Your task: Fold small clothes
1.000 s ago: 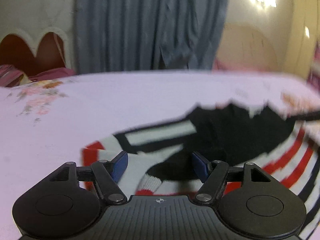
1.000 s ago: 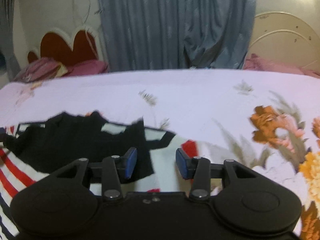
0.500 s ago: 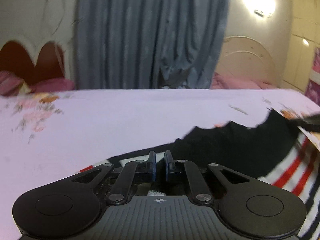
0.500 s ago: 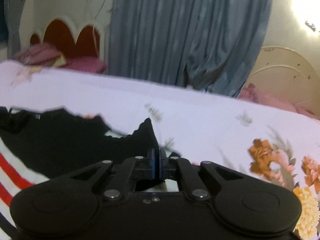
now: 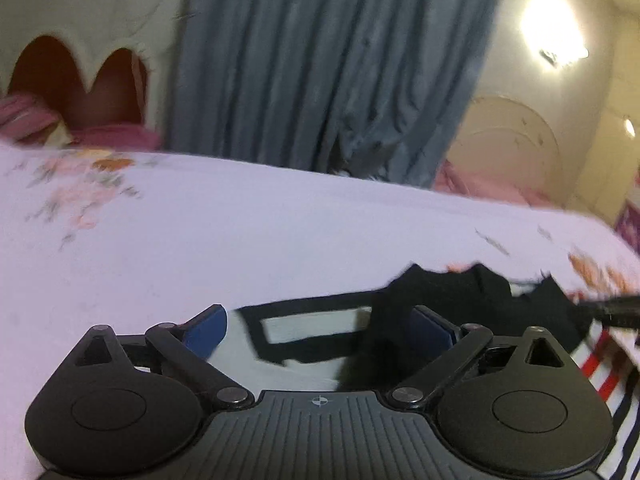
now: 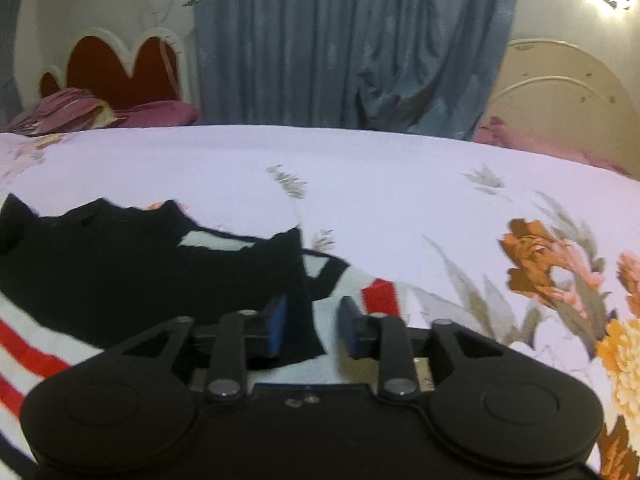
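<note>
While both handheld grippers point down at a bed, a small striped garment lies flat on the pale lilac bedsheet in front of them.

In the left wrist view, a red scalloped headboard sits at the upper left, with pink pillows below it. A grey-blue curtain hangs across the top centre, and a bright wall lamp glows at the upper right. The left gripper fills the bottom of the frame. Its blue pads stand wide apart and the jaws are opening; a white, black-edged part of the garment lies in the gap, and neither pad presses on it. The garment's black panel spreads toward the right edge, where red and dark stripes show.

In the right wrist view, the same headboard and pillows are at the upper left, the curtain at top centre, and a cream headboard at the upper right. The garment fills the left half of the frame, with black cloth over white cloth with red stripes. The right gripper sits at bottom centre, its pads a narrow way apart and opening. The black edge of the garment lies in the gap, but the pads do not clamp it. Orange flowers printed on the sheet fill the right side.
</note>
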Demonstrator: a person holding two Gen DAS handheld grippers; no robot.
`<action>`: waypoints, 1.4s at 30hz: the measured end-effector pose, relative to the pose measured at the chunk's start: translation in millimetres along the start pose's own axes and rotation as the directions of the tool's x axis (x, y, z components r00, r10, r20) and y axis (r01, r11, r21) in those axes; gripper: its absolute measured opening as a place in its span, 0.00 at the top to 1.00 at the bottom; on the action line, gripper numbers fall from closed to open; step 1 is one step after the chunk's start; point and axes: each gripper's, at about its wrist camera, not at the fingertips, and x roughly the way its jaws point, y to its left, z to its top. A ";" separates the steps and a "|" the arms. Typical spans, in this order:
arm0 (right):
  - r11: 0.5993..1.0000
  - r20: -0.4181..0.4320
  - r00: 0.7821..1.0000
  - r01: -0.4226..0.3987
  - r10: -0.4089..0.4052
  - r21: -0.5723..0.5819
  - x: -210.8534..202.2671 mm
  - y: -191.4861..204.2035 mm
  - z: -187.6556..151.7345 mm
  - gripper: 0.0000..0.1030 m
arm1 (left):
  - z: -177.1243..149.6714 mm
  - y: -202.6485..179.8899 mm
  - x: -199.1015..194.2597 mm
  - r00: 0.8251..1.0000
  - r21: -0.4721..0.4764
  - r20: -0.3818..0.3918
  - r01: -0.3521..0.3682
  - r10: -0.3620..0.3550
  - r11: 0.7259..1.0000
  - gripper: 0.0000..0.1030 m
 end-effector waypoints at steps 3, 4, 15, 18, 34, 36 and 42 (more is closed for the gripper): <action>1.000 -0.009 1.000 -0.009 0.008 -0.021 3.0 7.8 0.4 0.78 | 0.8 -15.5 13.7 0.998 0.071 -0.059 -0.026 0.030 0.997 0.26; 1.000 -0.007 1.000 -0.004 0.004 -0.028 3.7 10.1 0.9 0.78 | 1.3 -17.3 12.5 0.999 0.071 -0.037 -0.014 0.017 0.997 0.26; 1.000 0.010 1.000 -0.008 0.008 -0.021 -0.4 9.7 -4.9 0.78 | -13.5 -35.4 -4.9 0.998 0.199 -0.053 0.056 -0.046 0.978 0.26; 1.000 0.009 1.000 -0.006 0.006 -0.026 1.6 10.8 -5.0 0.78 | -15.6 -49.7 7.9 0.995 0.296 -0.091 -0.018 0.047 0.955 0.35; 0.993 0.044 0.993 0.111 -0.109 -0.043 10.7 7.1 -12.2 0.96 | -5.6 -14.7 27.9 0.977 0.022 -0.089 -0.191 0.192 0.981 0.95; 0.990 0.031 0.991 0.131 -0.129 -0.046 11.7 11.0 -8.7 0.94 | -5.1 -18.7 25.7 0.974 0.043 -0.084 -0.209 0.212 0.977 0.92; 0.998 0.123 0.990 0.060 -0.063 0.025 -23.1 25.4 8.3 0.57 | -4.8 -50.4 -22.7 0.977 -0.016 0.096 -0.191 0.192 0.981 0.27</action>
